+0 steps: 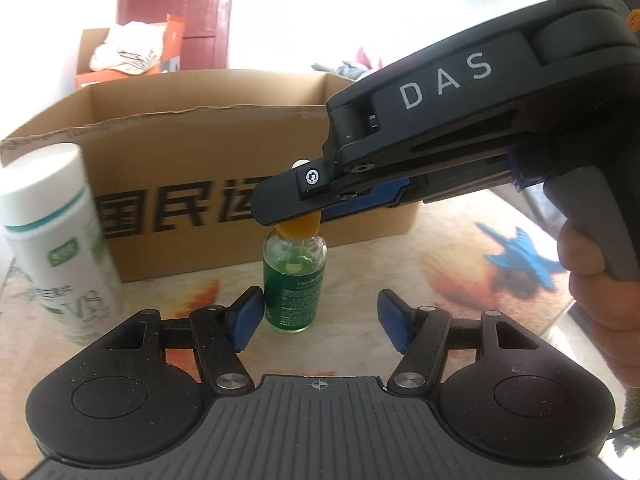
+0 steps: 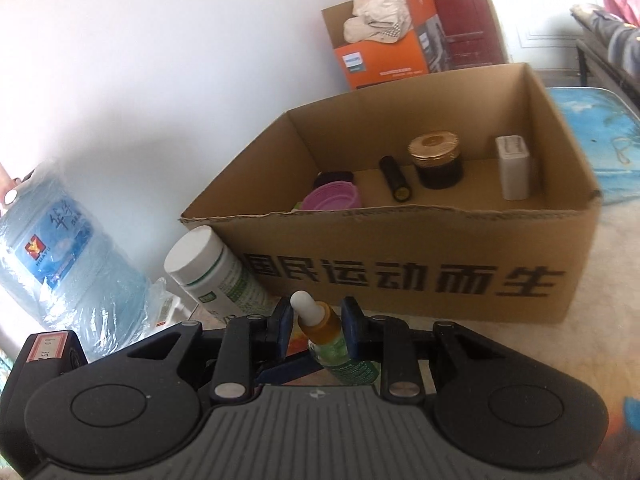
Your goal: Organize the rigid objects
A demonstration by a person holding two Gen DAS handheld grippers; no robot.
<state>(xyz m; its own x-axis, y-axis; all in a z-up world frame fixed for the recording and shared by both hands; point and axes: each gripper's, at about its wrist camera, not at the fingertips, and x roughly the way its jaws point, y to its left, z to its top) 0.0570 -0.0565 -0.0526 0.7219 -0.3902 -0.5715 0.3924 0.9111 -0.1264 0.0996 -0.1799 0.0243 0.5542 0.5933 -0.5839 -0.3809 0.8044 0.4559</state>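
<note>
Landmark: cardboard box (image 2: 420, 276), open-topped corrugated brown card with a ragged torn front rim and bold black printed characters on its front wall.

Dropper bottle (image 1: 295, 280): small clear glass cylinder, green liquid inside, green label, amber collar and white rubber bulb (image 2: 301, 303). It stands upright on the patterned table surface (image 1: 452, 264), just in front of the box's front wall, left of that wall's centre.

Right gripper (image 2: 316, 330): matte black body, blue rubbery pads. Its jaws are narrowed onto the bottle's amber collar, one pad against each side; the grip looks made. In the left wrist view the same gripper (image 1: 294, 216) reaches in from the right over the bottle top, held by a hand (image 1: 600, 304) on its grey handle.

Left gripper (image 1: 320, 320): jaws stand about half spread, nothing clamped. Its left pad (image 1: 244, 318) sits right at the bottle's side, contact uncertain; the other pad is well clear of the glass.

White plastic bottle (image 1: 60, 240): smooth cylinder, flat white cap, teal band, green print; stands left of the dropper bottle, at the box's front left corner.

Inside the box: purple scalloped lid (image 2: 330, 197) at the left, slim black tube (image 2: 394, 178), dark jar with ribbed gold lid (image 2: 436, 160), white rectangular block (image 2: 514, 168) at the right wall.

Left of the box, off the table: large pale blue water jug (image 2: 60, 260) in crinkled clear film.
</note>
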